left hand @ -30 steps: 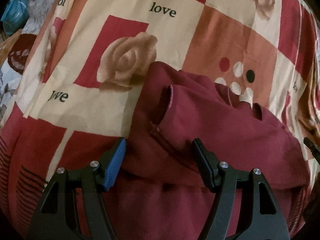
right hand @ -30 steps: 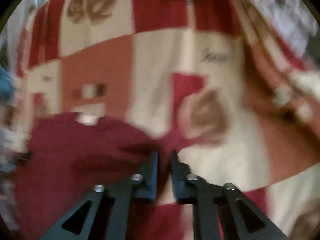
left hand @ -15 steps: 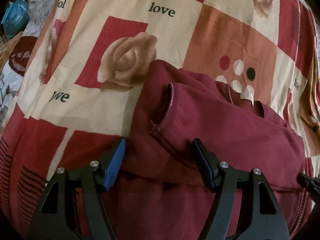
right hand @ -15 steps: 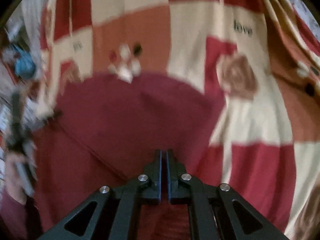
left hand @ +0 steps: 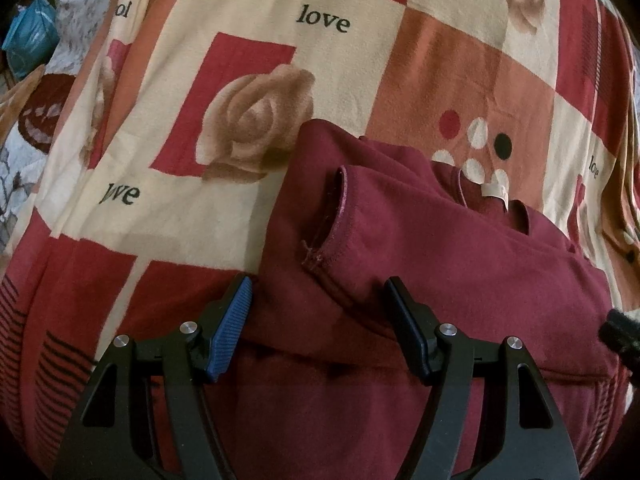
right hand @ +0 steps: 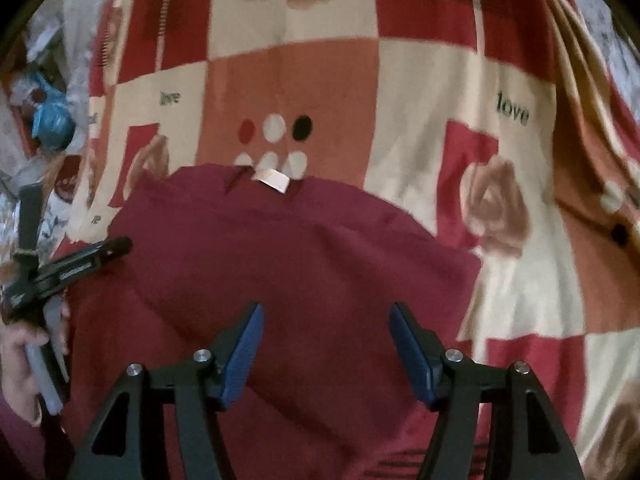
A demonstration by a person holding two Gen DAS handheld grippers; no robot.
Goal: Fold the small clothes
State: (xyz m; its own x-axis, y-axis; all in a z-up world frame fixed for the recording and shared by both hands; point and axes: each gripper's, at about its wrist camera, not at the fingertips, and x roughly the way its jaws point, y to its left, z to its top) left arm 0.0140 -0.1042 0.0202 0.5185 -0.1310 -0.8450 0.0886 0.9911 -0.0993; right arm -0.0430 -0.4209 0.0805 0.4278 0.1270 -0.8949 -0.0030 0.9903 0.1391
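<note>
Maroon shirt (right hand: 280,248), white tag (right hand: 274,178) showing, is lying ahead of the just-opening, empty right claw (right hand: 326,344) and open left claw (left hand: 318,320), covering a blanket (left hand: 360,60) reading "love".

A big blanket (left hand: 360,60) with red and cream squares, roses and the word "love" is spreading ahead of the tool. A blue bag (left hand: 24,46) is sitting far left.

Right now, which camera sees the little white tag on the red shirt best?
The right wrist view: the white tag faces the camera at the top edge of the maroon shirt, unblocked though slightly blurred. The left wrist view shows it smaller and edge-on, tucked behind a fold.
</note>
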